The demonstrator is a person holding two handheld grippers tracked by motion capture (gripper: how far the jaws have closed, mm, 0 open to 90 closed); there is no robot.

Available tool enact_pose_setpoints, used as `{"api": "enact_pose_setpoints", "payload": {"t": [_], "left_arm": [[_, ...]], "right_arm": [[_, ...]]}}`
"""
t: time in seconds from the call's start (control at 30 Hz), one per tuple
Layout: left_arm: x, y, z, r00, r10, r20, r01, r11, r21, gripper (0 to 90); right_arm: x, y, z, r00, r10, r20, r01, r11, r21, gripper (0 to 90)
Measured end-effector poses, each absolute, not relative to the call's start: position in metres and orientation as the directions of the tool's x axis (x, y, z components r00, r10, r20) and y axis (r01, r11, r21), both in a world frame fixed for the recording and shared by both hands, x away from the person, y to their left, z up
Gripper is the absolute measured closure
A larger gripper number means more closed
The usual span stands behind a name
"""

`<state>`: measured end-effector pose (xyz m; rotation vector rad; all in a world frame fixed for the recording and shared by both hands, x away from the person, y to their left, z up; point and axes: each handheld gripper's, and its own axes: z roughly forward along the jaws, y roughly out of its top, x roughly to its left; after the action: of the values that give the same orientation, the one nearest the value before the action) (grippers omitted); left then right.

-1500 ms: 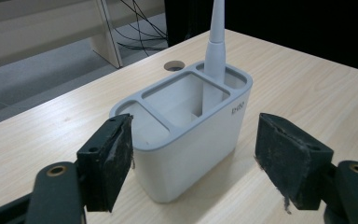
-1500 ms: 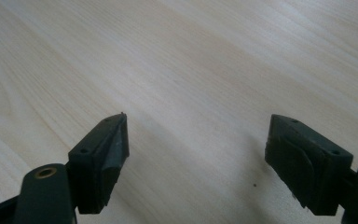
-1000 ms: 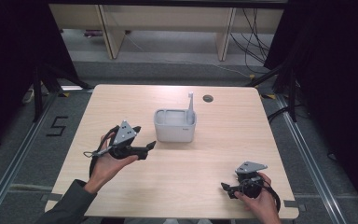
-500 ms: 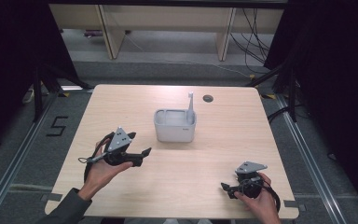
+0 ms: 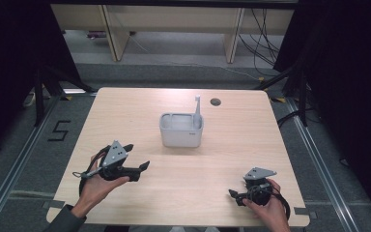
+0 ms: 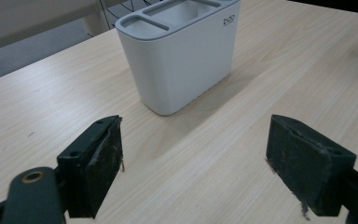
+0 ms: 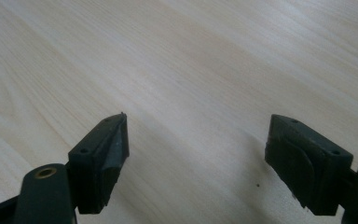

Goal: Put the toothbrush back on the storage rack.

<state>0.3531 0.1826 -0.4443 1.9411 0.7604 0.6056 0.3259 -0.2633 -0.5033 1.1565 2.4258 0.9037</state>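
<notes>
Two grippers are out over the wooden table (image 5: 125, 116), one in each hand, and both are empty. On the left, the left gripper (image 5: 137, 155) is held above the tabletop by the person's left hand (image 5: 96, 186), its grey three-cornered plate tilted up, jaws spread wide with nothing between them. Looking along those jaws in the left gripper view, the white compartmented holder (image 6: 179, 56) stands upright just ahead of the fingertips, a little toward the left jaw, clear of both pads and not touched; bare wood lies in the gap. From the high view that same holder (image 5: 181, 129) sits near the middle of the table, ahead of and to the right of the left jaws, with a slim white upright piece (image 5: 198, 107) rising from its right end; what that piece is, I cannot tell. Over at the near right corner, the right gripper (image 5: 235, 195) is low over the table in the person's right hand (image 5: 268, 208), well apart from the holder. Its jaws are parted too, and the right gripper view has plain wood grain between the two black pads.
</notes>
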Motion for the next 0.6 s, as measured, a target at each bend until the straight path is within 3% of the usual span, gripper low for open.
{"api": "enact_pose_setpoints", "payload": {"t": [0.6], "left_arm": [[0.334,0.198,-0.458,0.699,0.708,0.104,0.267,-0.392,0.88,16.5]], "right_arm": [[0.324,-0.262,-0.502,-0.613,0.79,0.015,0.606,0.458,0.651,22.1]]}}
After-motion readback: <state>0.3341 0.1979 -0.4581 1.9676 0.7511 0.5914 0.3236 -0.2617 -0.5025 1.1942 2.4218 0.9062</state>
